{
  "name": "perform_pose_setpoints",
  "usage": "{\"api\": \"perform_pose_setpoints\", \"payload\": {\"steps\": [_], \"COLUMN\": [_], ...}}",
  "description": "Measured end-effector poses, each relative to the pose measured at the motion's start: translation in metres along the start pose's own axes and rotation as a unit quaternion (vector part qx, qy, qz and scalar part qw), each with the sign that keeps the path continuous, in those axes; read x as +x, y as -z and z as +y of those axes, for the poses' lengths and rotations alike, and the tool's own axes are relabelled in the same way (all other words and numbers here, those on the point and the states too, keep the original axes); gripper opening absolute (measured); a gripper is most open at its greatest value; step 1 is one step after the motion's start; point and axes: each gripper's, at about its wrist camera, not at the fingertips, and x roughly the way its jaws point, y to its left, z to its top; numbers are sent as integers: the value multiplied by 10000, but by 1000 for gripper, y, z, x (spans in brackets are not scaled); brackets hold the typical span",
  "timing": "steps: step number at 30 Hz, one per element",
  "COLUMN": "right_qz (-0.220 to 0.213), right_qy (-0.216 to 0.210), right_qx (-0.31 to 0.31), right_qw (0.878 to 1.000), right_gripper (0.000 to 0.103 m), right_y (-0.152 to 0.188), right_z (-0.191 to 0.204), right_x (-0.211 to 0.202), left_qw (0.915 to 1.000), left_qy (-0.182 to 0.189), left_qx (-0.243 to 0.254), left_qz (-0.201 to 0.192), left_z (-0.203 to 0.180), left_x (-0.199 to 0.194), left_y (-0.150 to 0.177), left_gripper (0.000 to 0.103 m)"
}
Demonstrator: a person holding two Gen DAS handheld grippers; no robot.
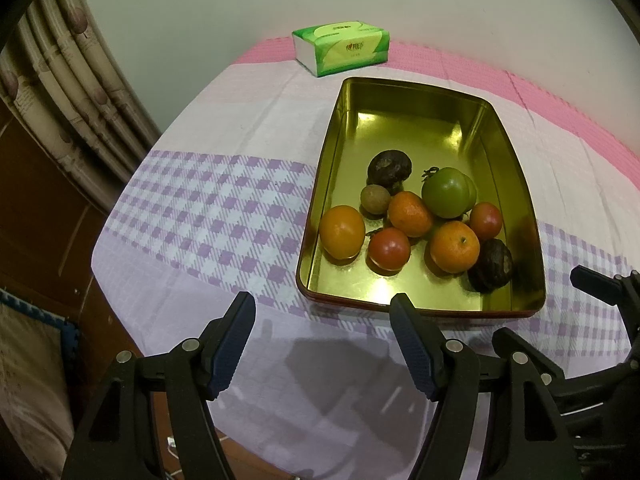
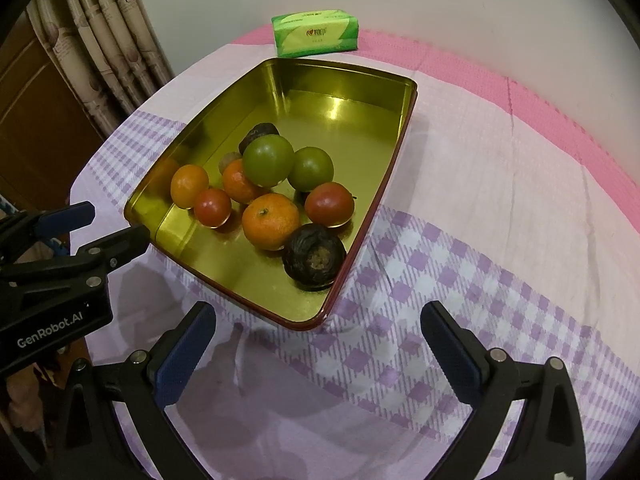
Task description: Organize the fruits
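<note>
left wrist view: showed the left gripper with jaws parted, nothing between them, poised just short of the gold tin's near rim. held all the fruits inside, bunched toward the near end. judged round, smooth, apt to roll; tomatoes soft, so best pinched gently across the middle.

right wrist view: showed the right gripper spread wide and empty, near the tin's corner, a wrinkled dark fruit lying closest.

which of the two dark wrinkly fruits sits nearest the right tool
The dark fruit at the tin's near corner, beside an orange; the other lies behind the green ones.
</note>
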Motion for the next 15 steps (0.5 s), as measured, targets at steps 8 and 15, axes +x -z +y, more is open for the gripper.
{"api": "perform_pose_setpoints", "payload": {"steps": [8, 15], "right_qz": [42, 44], "right_qy": [12, 12], "right_qx": [-9, -16], "right_qw": [10000, 10000], "right_gripper": [102, 102], "right_y": [1, 2], "right_z": [3, 3], "right_x": [2, 3], "left_qw": [10000, 10000], "left_qy": [-4, -7], "left_qx": [13, 14], "left_qz": [18, 21], "left_z": [0, -1], "left_x": [1, 1], "left_y": [0, 0], "left_gripper": [70, 70]}}
